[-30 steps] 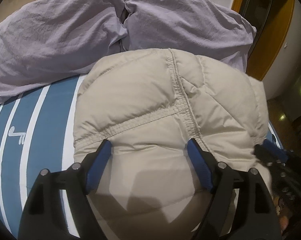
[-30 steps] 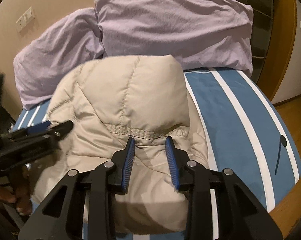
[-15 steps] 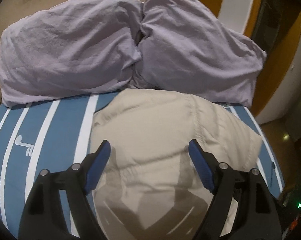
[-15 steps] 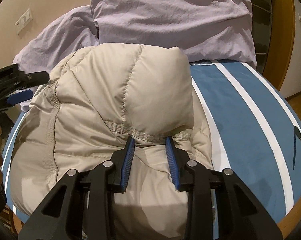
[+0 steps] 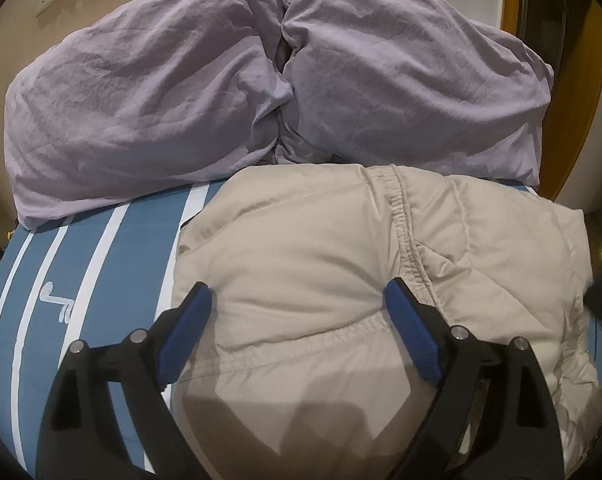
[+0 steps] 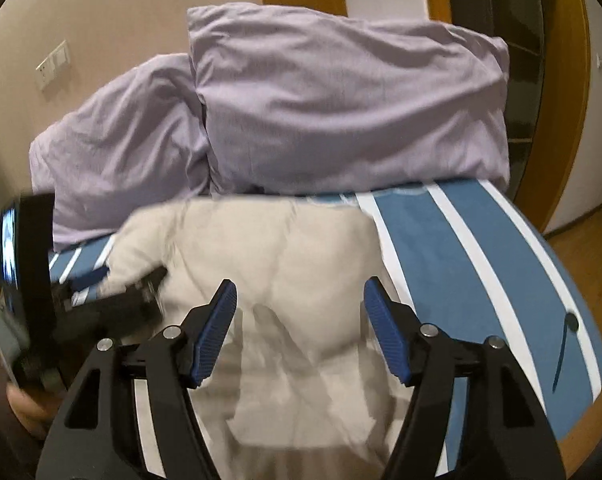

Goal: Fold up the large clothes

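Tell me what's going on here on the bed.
A person is folding a beige puffer jacket on a blue striped bed, with a set of tongs in each hand. The right tongs have just been opening, letting the jacket go. The left tongs hang open over it too. The jacket lies bundled in front of two lilac pillows.

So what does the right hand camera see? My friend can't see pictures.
A puffy beige jacket lies folded on a blue-and-white striped bed, with the right gripper open above it, its jaws just opened. Two lilac pillows sit behind.
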